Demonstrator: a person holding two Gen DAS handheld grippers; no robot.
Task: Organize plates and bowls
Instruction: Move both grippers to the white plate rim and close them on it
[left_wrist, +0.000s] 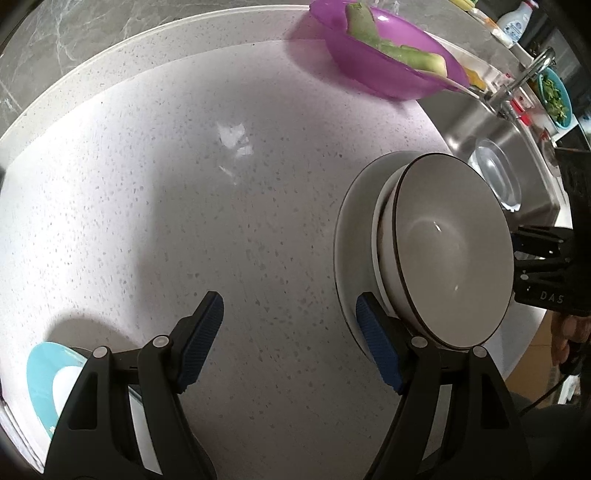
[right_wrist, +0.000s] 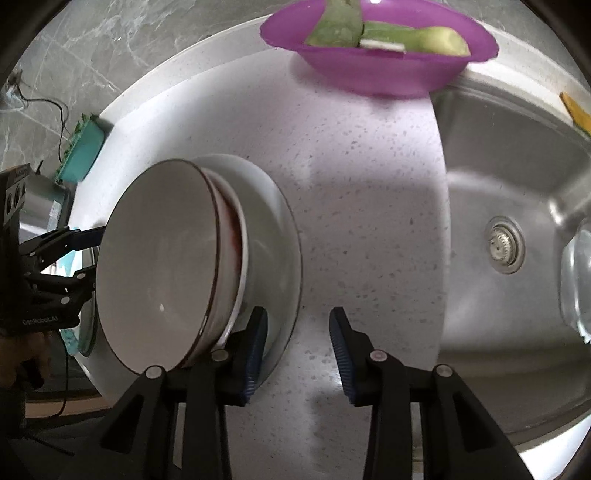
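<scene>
Left gripper (left_wrist: 286, 339) and right gripper (right_wrist: 297, 347), jaws apart and gripping nothing, flank a stack of bowls (right_wrist: 159, 258) on a white plate (right_wrist: 280, 236) near the counter (left_wrist: 184, 184) front edge; purple bowl (right_wrist: 380, 70) sits at the back edge beside the sink (right_wrist: 517, 166).

Both cameras ride on the hand-held grippers and look steeply down, close over the speckled desk (left_wrist: 166, 203). The left one sits left of the stacked bowls (left_wrist: 450, 251) on their plate (left_wrist: 354, 221), facing toward the sink (left_wrist: 491, 129) — the right one sits on their other side, the sink (right_wrist: 517, 166) large beside it. Both share the stack (right_wrist: 159, 258), the desk and the purple bowl (left_wrist: 388, 70) at the far edge.
</scene>
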